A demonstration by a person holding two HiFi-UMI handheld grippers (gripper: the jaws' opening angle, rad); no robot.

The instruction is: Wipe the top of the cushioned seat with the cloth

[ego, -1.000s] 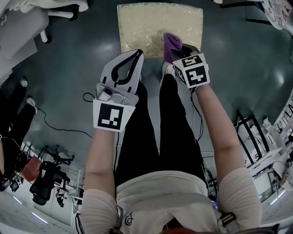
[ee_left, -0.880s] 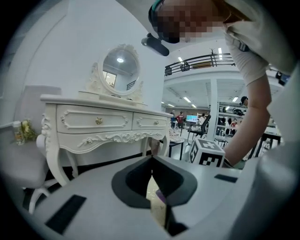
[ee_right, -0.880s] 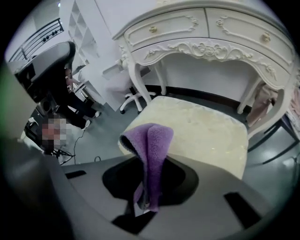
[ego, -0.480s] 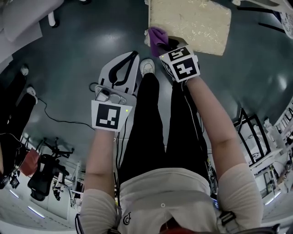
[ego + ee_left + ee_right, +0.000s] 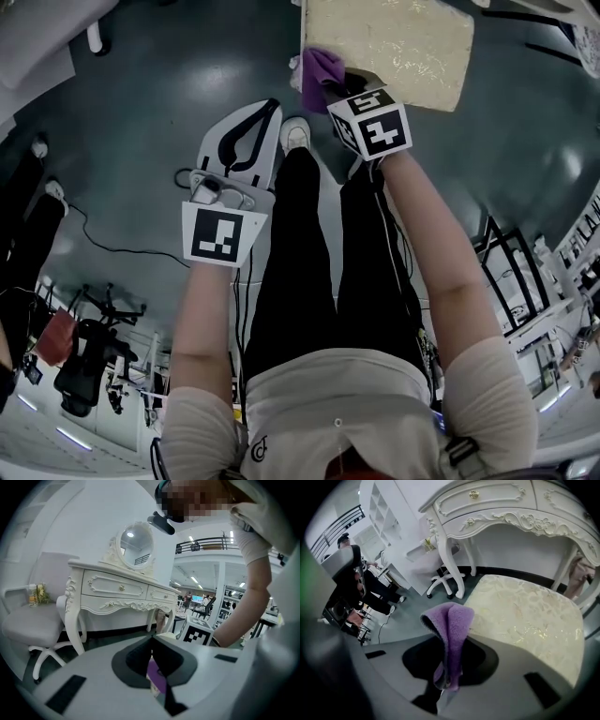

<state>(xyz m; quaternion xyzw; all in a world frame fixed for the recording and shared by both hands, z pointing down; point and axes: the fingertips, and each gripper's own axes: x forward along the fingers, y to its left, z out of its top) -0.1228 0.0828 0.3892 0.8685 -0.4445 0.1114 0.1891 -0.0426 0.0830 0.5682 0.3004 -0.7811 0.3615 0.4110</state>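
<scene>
1. Right gripper (image 5: 330,90) is clenched on the purple cloth (image 5: 319,69). The folded cloth stands out past the jaw tips.
2. Cloth sits at top centre of the head view, at the lower-left corner of the cushioned seat (image 5: 408,42). Contact with the seat cannot be told.
3. Right gripper view: the seat spreads to the right of the cloth, with a white dressing table (image 5: 497,508) behind.
4. Left gripper (image 5: 253,131), left of centre, has its jaws together on nothing, over the floor and apart from the seat.

A white dressing table (image 5: 117,590) (oval mirror (image 5: 136,543) atop) stands beside perhaps a swivel chair (image 5: 31,625).
</scene>
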